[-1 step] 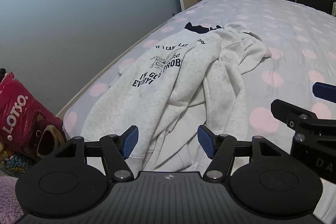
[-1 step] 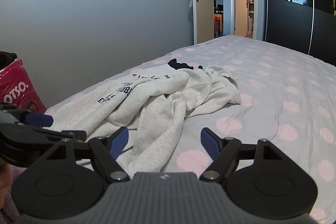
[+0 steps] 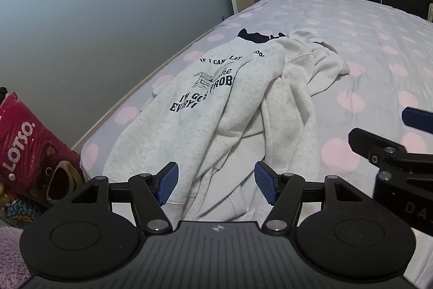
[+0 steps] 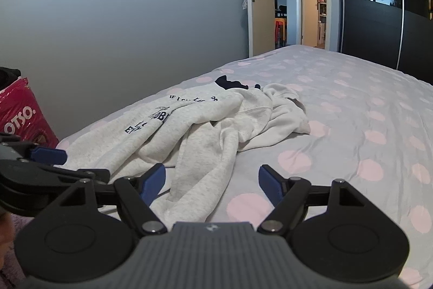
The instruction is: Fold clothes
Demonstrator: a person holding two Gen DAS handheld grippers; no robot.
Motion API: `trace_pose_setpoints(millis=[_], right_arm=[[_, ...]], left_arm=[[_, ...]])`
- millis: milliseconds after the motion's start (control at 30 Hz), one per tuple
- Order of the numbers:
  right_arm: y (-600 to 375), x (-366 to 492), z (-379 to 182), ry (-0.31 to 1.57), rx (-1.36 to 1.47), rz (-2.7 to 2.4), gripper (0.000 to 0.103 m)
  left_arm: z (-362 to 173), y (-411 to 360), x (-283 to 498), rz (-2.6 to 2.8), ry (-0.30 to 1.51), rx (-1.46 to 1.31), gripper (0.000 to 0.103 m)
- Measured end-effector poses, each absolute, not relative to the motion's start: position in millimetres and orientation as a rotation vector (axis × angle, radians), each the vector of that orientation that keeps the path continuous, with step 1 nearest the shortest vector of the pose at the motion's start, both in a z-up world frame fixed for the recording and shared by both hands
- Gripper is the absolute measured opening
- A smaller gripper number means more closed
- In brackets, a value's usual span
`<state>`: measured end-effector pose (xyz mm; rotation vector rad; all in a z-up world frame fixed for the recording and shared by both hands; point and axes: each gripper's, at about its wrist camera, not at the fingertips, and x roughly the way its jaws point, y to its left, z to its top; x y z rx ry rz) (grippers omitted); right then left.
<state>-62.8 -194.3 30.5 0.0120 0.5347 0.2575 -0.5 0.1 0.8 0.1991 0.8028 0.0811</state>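
Nothing had shifted between the two instants I was given: sweatshirt (image 3: 216, 110) lay crumpled on the bed (image 3: 379, 50), printed side up, one sleeve trailing toward me. My left gripper (image 3: 215, 182) hung over the near hem, fingers wide and empty; my right gripper (image 4: 211, 180) hovered just beside it, fingers also wide, holding nothing. I judged folding not yet begun, the garment needing spreading flat first.
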Motion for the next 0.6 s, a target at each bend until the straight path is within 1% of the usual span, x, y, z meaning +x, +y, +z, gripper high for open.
trace_pose_setpoints(millis=[233,400,600], right_arm=[[-194.4,-60.3,22.7,0.586,0.052,0.251,0.078],[-194.6,-51.9,8.1,0.570,0.040,0.279,0.078],[-188.2,-55.9,6.6,0.557,0.005,0.298,0.078]], left_arm=[[-9.6,0.9,2.8,0.102,0.818,0.202,0.061],[-15.7,0.7,-0.1,0.112,0.828,0.216,0.061],[-17.5,1.1,-1.1,0.109,0.835,0.210,0.061]])
